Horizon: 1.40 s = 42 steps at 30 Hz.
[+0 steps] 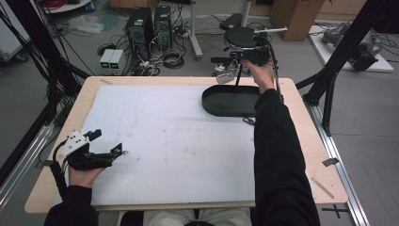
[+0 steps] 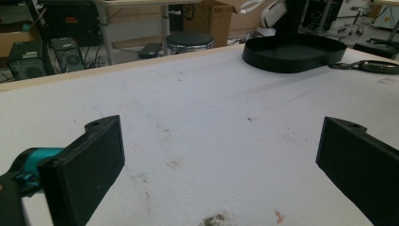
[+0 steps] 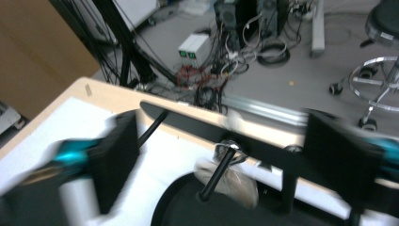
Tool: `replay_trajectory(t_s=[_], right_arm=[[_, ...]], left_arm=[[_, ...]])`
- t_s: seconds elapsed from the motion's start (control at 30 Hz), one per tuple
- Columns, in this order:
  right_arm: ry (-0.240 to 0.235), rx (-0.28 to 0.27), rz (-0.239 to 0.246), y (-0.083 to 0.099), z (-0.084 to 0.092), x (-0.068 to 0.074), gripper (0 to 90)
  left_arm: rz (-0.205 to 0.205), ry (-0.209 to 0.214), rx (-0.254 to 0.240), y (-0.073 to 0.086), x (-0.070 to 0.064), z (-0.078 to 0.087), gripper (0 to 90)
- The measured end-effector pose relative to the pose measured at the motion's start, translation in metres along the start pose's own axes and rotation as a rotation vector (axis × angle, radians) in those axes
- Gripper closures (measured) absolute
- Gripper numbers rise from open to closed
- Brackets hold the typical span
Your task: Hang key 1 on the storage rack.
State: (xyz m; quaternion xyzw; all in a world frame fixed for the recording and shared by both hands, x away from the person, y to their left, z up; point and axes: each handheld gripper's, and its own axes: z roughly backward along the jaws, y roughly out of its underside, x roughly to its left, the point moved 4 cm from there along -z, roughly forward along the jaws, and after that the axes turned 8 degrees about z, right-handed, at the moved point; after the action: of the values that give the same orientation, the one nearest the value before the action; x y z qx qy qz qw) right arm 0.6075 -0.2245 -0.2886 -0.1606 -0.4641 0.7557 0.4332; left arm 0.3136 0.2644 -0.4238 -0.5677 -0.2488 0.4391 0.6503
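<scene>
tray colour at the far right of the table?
Black tray, plain and unpatterned; clearest in the left gripper view.

Black tray; stained white mat.

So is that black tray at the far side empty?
Cannot tell fully: the black tray looks empty from above, but the right gripper, jaws open, covers part of it.
</scene>
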Motion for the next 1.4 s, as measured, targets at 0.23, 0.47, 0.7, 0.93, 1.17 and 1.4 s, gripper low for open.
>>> replay_trajectory(t_s=[0.23,0.47,0.7,0.93,1.17,1.4], right_arm=[[-0.015,0.024,0.067,-0.001,0.005,0.018,0.6],[0.003,0.036,0.133,-0.006,0.017,0.036,0.6],[0.018,0.03,0.155,-0.004,0.035,0.04,0.7],[0.0,0.036,0.159,0.008,0.046,0.042,0.7],[0.014,0.062,0.155,0.02,0.054,0.036,0.7],[0.029,0.083,0.194,0.039,0.062,0.036,0.7]], left_arm=[[0.003,-0.003,-0.001,0.0,0.0,0.001,2.0],[0.002,-0.001,-0.003,0.0,-0.001,0.001,2.0],[0.004,-0.003,-0.006,0.0,0.0,0.001,2.0],[-0.002,0.001,0.003,0.001,-0.001,-0.001,2.0],[-0.002,-0.004,0.005,0.0,0.0,0.0,2.0],[-0.002,-0.003,0.008,0.001,-0.001,0.0,2.0]])
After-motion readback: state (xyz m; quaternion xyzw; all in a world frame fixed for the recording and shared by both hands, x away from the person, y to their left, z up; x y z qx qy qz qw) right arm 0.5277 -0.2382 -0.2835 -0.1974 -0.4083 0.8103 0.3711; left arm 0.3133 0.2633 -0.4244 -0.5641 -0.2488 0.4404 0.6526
